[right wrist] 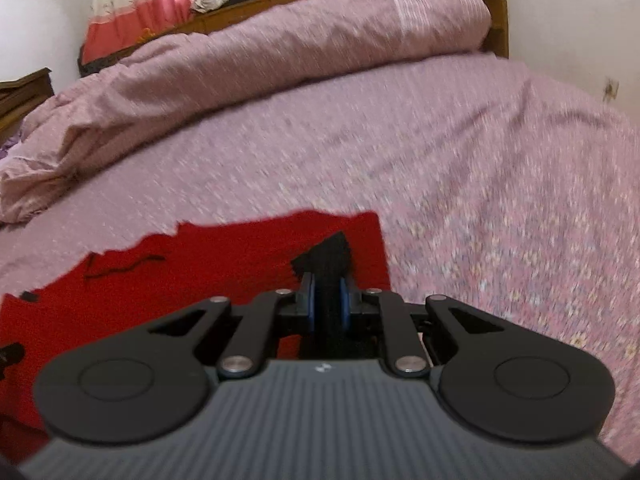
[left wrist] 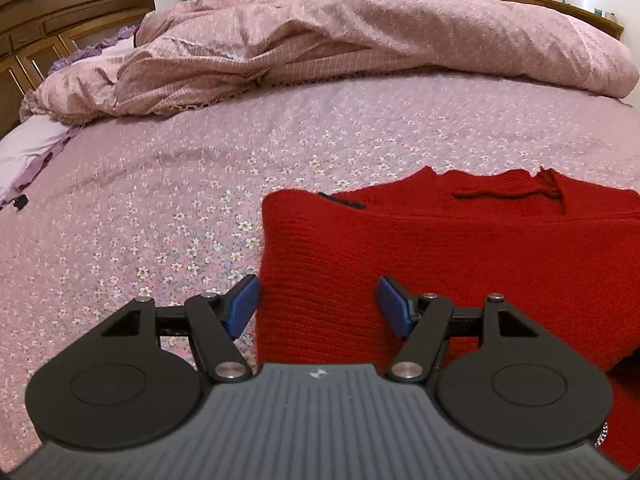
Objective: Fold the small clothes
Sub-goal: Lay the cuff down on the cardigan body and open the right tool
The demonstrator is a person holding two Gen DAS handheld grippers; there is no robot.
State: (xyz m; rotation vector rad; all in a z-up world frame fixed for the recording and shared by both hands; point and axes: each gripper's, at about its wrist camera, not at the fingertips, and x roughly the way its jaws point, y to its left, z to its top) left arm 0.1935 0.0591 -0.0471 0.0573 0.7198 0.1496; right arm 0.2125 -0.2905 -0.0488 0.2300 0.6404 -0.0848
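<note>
A red knitted garment (left wrist: 460,248) lies folded flat on the flowered pink bedsheet (left wrist: 160,200), with a loose dark yarn strand (left wrist: 504,194) near its far edge. My left gripper (left wrist: 318,306) hovers open over the garment's near left corner. Its left blue pad sits just outside the garment's left edge and its right pad is over the red knit. In the blurred right wrist view, my right gripper (right wrist: 329,304) is shut on a black piece of fabric (right wrist: 330,254) that sticks up between the pads, above the right end of the red garment (right wrist: 200,256).
A bunched pink quilt (left wrist: 320,40) runs across the far side of the bed, before a wooden headboard (left wrist: 60,12). A lilac pillow (left wrist: 32,148) lies at the far left. Bare sheet (right wrist: 500,200) spreads to the right of the garment.
</note>
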